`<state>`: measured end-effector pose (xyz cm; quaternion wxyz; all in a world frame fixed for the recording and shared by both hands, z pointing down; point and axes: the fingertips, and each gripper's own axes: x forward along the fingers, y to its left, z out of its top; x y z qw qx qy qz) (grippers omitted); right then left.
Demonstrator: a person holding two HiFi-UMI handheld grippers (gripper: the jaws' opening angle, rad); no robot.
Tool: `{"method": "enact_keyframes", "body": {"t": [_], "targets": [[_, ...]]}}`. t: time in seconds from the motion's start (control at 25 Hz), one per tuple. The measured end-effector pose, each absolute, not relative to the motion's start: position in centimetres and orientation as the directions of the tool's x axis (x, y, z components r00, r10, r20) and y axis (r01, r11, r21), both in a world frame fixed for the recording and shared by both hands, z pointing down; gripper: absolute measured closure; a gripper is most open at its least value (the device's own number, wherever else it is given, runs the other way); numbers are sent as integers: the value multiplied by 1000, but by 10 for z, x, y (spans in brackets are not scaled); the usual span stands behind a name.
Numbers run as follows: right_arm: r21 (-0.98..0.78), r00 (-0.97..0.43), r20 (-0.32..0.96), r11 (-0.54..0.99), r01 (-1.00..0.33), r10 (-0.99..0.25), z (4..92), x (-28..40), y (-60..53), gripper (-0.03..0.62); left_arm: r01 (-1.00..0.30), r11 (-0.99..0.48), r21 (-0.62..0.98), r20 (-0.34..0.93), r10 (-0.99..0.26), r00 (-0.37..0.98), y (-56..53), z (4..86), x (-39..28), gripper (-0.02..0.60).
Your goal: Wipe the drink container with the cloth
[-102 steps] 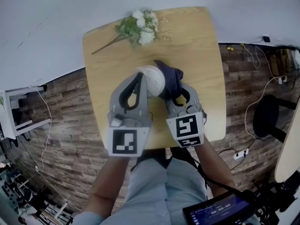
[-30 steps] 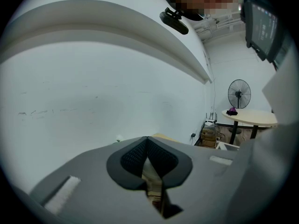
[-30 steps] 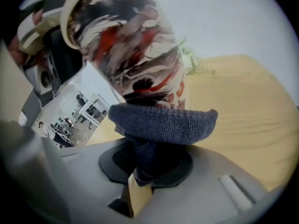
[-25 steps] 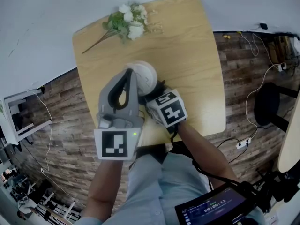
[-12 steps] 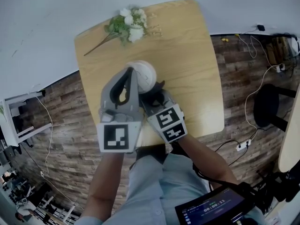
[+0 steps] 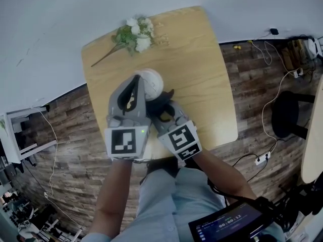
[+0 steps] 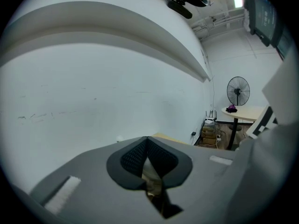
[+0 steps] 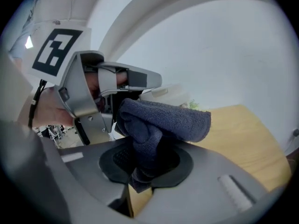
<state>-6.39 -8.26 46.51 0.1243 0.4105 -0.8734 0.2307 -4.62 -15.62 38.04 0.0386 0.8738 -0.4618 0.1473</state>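
Head view: right claw (image 6: 162, 107) pinches the dark cloth (image 6: 167, 96) against the white drink container (image 6: 150, 82); left claw (image 6: 135, 84) is closed, and flowers (image 6: 133, 37) lie farther back on the table (image 6: 202, 74).

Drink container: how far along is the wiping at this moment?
Done: the right gripper has its jaws shut on the dark cloth, and the left gripper is shut on the white drink container. In hand: the cloth sits close against the container's side, where a wipe would run. Left: no stain or wet patch shows, so how much has been wiped cannot be told.
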Motion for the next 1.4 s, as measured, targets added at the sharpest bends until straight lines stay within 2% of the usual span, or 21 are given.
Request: {"method": "enact_keyframes", "body": {"t": [0.4, 0.8, 1.2, 1.4], "targets": [[-227, -636, 327, 595, -771, -699, 432, -53, -72, 531, -809, -584, -69, 290, -787, 544, -154, 380, -48, 569], [-243, -627, 217, 580, -777, -749, 390, -6, -73, 531, -803, -592, -77, 292, -783, 549, -154, 382, -47, 569], [-227, -567, 198, 525, -820, -799, 360, 52, -124, 531, -805, -589, -76, 283, -787, 549, -151, 379, -46, 569], [-212, -601, 267, 563, -799, -753, 381, 60, -168, 530, -806, -589, -61, 273, -786, 554, -151, 377, -45, 569]]}}
